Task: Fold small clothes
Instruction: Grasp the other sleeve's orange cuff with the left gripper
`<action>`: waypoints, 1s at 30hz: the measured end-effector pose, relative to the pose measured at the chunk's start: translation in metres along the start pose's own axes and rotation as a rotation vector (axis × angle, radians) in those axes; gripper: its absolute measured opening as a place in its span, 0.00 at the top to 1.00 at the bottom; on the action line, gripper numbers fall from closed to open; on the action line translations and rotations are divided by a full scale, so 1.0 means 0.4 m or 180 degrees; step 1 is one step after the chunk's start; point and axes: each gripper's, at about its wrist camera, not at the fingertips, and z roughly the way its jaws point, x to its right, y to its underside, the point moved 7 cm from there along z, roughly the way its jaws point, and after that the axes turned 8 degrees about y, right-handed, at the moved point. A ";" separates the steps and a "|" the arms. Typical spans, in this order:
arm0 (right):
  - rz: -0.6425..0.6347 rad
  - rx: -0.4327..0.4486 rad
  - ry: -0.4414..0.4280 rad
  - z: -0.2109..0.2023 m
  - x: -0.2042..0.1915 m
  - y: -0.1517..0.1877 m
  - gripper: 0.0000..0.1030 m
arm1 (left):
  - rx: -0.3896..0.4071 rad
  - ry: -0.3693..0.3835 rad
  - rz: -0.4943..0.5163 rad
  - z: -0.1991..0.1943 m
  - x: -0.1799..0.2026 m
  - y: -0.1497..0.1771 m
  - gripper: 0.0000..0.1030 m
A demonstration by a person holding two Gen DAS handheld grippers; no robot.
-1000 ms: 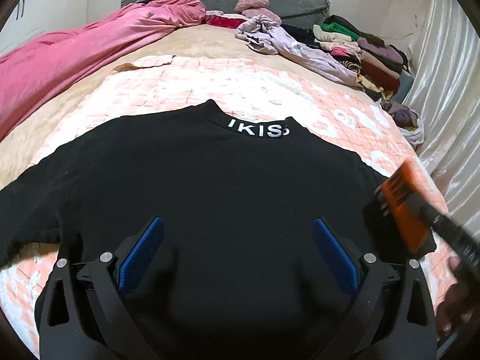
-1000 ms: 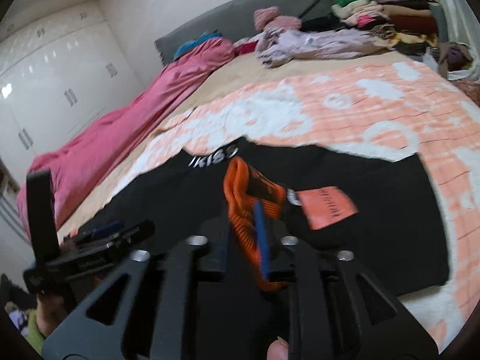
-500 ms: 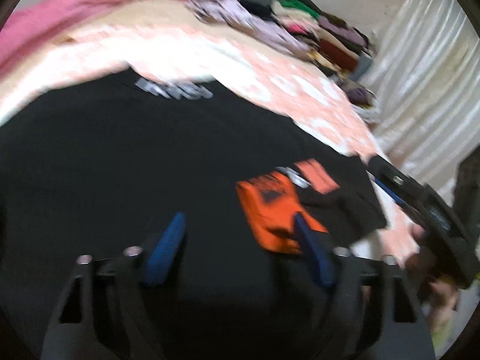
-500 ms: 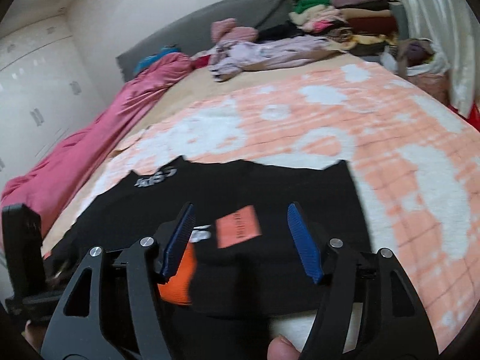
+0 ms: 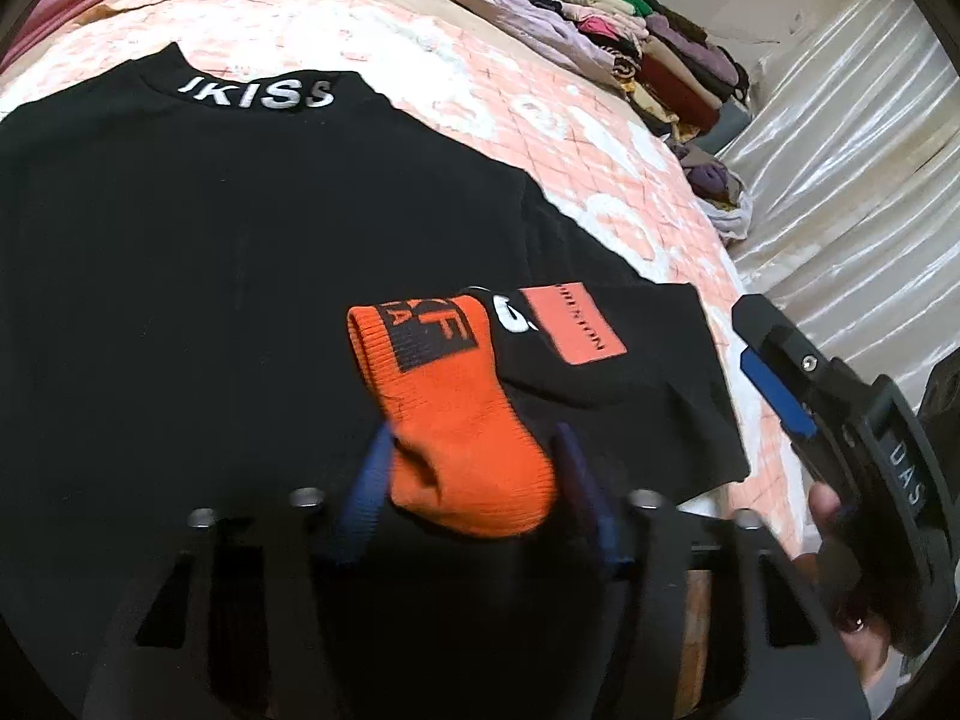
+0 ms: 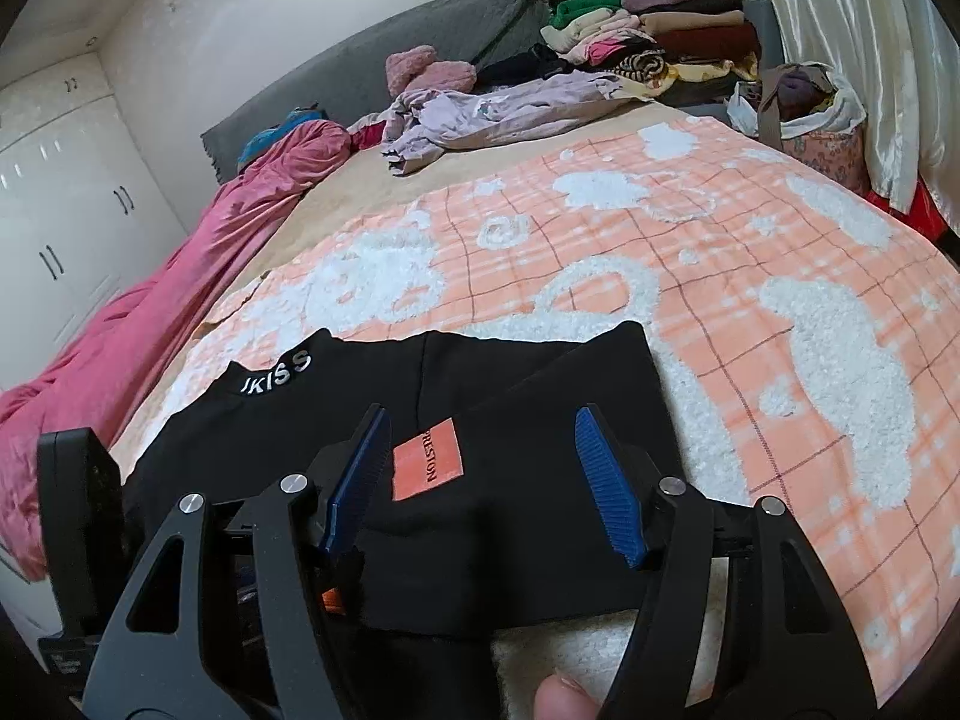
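Observation:
A black sweater (image 5: 198, 252) with "IKISS" on its collar lies flat on the peach blanket (image 5: 540, 120). Its right sleeve (image 5: 606, 384) is folded in across the body, with an orange patch (image 5: 573, 324) and an orange cuff (image 5: 456, 438) on top. My left gripper (image 5: 471, 480) hangs low over the cuff. Its jaws are closing, with the cuff between the blue pads and not visibly squeezed. My right gripper (image 6: 480, 462) is open above the sleeve (image 6: 540, 420) near the patch (image 6: 429, 459), holding nothing. Its blue pad (image 5: 774, 387) shows at the blanket's right edge.
A pink duvet (image 6: 150, 348) runs along the left of the bed. A lilac garment (image 6: 480, 114) and a stack of folded clothes (image 6: 654, 42) lie at the head, a full bag (image 6: 804, 102) by the shiny curtain (image 5: 840, 138). White wardrobes (image 6: 54, 204) stand left.
My left gripper swung right and down over the orange cuff and narrowed its jaws. My right gripper let go of the cuff, opened and drew back; the sleeve now lies across the body.

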 end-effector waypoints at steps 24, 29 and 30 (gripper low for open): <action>0.0126 0.0105 0.0168 -0.011 0.053 -0.021 0.45 | 0.0937 -0.0273 0.0233 -0.323 -0.102 -0.194 0.85; -0.0016 0.0084 0.0196 -0.002 0.028 -0.008 0.45 | 0.0967 -0.0453 0.0190 -0.347 -0.171 -0.185 0.85; -0.0060 0.0085 0.0202 -0.001 0.020 -0.005 0.45 | 0.0972 -0.0486 0.0169 -0.351 -0.185 -0.183 0.85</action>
